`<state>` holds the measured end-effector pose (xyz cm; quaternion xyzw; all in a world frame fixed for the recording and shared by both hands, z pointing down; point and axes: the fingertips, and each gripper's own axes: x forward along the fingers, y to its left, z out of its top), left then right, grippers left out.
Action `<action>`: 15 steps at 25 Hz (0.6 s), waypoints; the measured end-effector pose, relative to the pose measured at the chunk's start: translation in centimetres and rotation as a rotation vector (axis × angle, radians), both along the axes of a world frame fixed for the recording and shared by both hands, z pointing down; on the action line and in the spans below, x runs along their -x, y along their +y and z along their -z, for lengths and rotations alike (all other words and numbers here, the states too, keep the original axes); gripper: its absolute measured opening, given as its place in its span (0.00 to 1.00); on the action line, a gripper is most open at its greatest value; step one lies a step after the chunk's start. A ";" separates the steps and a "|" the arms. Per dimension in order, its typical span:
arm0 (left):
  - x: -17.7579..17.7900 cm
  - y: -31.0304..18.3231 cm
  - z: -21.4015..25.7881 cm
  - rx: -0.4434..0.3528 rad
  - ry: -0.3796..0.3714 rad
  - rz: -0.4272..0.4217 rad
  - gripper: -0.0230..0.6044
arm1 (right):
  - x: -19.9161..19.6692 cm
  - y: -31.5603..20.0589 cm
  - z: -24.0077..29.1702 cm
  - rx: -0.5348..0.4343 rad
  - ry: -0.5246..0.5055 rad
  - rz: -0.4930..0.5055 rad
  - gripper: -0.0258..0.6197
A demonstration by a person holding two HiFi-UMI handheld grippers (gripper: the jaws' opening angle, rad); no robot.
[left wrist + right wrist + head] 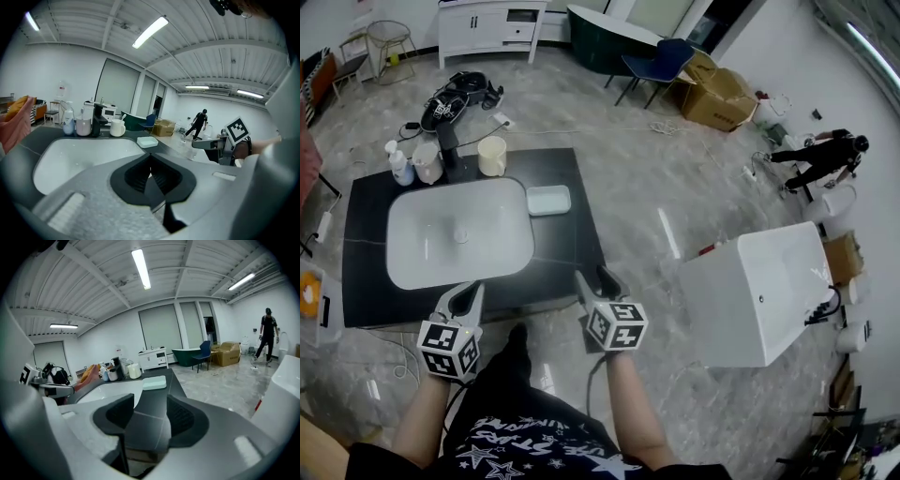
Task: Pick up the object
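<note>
On the black counter (572,248) lie a pale rectangular soap dish (548,200) and, behind it, a cream cup (492,156). Both also show in the left gripper view, cup (117,127) and dish (148,141), and in the right gripper view, cup (134,371) and dish (154,382). My left gripper (467,292) (150,174) hovers at the counter's near edge in front of the white sink basin (412,267), shut with nothing in it. At the counter's near right corner, my right gripper (595,278) (150,416) is open and empty. Both grippers are well short of the cup and dish.
A black faucet (447,141), a small bottle (399,165) and a second cup (427,161) stand behind the basin. A white tub (759,291) sits on the floor to the right. Farther off are a blue chair (661,61), cardboard boxes (722,94) and a person in black (820,155).
</note>
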<state>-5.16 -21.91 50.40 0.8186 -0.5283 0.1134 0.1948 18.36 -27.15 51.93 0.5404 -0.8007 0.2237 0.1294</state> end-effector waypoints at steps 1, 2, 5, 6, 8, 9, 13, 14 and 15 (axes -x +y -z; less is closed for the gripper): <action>0.0 -1.2 -0.1 0.006 -0.001 -0.001 0.05 | 0.2 -1.3 -0.1 0.005 0.002 0.004 0.38; -0.1 -2.2 -0.2 0.013 -0.001 -0.001 0.05 | 0.3 -2.4 -0.2 0.010 0.005 0.009 0.38; -0.5 -4.7 -0.6 0.034 -0.003 -0.003 0.05 | 0.3 -5.4 -0.4 0.024 0.009 0.017 0.38; -0.6 -5.6 -0.7 0.039 -0.005 -0.004 0.05 | 0.2 -6.4 -0.5 0.029 0.011 0.016 0.38; -0.7 -7.3 -1.1 0.050 -0.007 -0.004 0.05 | 0.2 -8.3 -0.8 0.037 0.015 0.016 0.38; -0.7 -8.2 -1.2 0.055 -0.006 -0.003 0.05 | 0.3 -9.3 -1.0 0.042 0.017 0.017 0.38; -0.4 -11.9 -1.6 0.071 -0.004 0.001 0.05 | 0.8 -13.0 -1.6 0.060 0.025 0.022 0.38; -0.3 -12.8 -1.6 0.073 -0.004 0.002 0.05 | 1.0 -13.9 -1.7 0.066 0.027 0.022 0.38; -0.2 -13.7 -1.6 0.075 -0.004 0.002 0.05 | 1.1 -14.8 -1.9 0.072 0.031 0.021 0.38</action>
